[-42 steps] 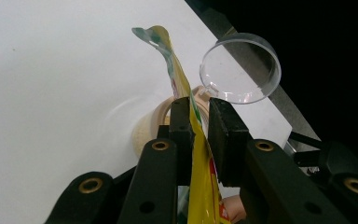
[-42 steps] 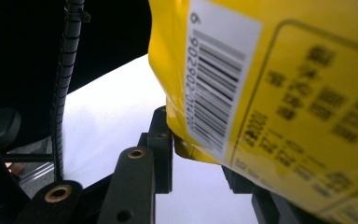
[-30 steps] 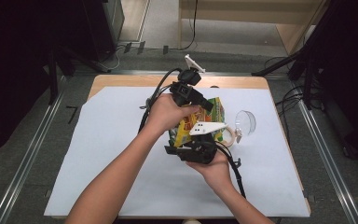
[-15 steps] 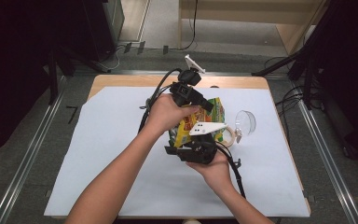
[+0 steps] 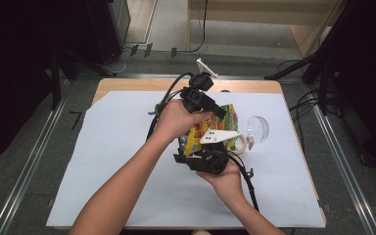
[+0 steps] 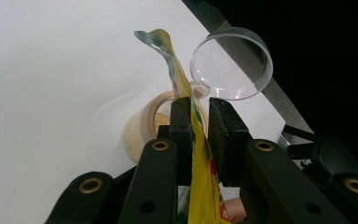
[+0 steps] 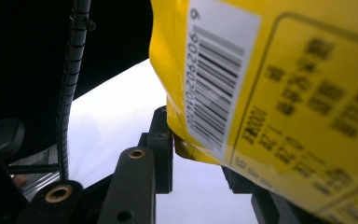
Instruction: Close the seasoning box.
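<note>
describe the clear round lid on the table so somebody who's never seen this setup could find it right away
Start at the white sheet covering the table and look to its right half, where two hands hold a yellow packet over an open jar of pale grains. The clear lid stands up just right of that jar, hinged to its rim. It is the one see-through disc there; its neighbours are opaque.

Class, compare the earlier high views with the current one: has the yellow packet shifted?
No. The yellow packet sits in the same spot beside the clear jar on the white sheet.
</note>
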`<state>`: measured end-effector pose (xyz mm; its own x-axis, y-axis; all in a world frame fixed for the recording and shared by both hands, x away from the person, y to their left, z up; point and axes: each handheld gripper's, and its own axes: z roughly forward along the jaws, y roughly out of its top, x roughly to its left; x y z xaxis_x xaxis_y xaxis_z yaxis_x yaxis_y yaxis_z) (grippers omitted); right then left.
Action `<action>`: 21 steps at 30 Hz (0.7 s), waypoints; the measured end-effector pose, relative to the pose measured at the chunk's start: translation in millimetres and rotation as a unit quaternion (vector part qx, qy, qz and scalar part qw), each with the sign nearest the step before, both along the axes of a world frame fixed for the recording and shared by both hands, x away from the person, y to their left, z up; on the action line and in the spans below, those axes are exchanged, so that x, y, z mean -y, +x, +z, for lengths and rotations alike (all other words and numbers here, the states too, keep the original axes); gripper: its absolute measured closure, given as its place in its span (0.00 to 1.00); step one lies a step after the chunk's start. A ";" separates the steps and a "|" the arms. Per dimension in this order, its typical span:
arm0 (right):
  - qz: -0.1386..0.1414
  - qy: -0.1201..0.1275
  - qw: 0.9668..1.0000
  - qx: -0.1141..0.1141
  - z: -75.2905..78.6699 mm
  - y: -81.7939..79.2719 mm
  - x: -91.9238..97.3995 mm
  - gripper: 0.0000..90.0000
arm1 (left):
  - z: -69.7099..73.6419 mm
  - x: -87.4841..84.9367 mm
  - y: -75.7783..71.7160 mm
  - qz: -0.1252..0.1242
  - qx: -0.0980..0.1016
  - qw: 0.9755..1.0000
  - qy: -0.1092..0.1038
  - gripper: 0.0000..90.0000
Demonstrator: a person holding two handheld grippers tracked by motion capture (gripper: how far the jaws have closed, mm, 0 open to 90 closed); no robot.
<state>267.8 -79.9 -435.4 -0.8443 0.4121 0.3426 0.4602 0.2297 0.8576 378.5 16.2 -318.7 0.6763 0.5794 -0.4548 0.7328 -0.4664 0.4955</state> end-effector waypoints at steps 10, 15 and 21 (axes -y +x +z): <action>0.007 0.001 1.000 0.000 2.8 0.9 -2.0 0.77 | 2.5 -3.0 1.3 0.006 -0.002 1.000 0.002 0.90; 0.010 0.006 1.000 -0.003 4.0 2.0 -2.5 0.77 | 3.6 -2.2 3.1 0.006 -0.006 1.000 0.008 0.90; 0.008 0.005 1.000 -0.003 3.1 2.8 -1.3 0.77 | 2.5 -0.8 4.3 0.003 -0.005 1.000 0.009 0.90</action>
<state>270.6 -78.6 -432.3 -0.8486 0.3948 0.3522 0.4623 0.2293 0.8566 382.7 16.9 -316.2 0.6675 0.5923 -0.4513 0.7412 -0.4704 0.4788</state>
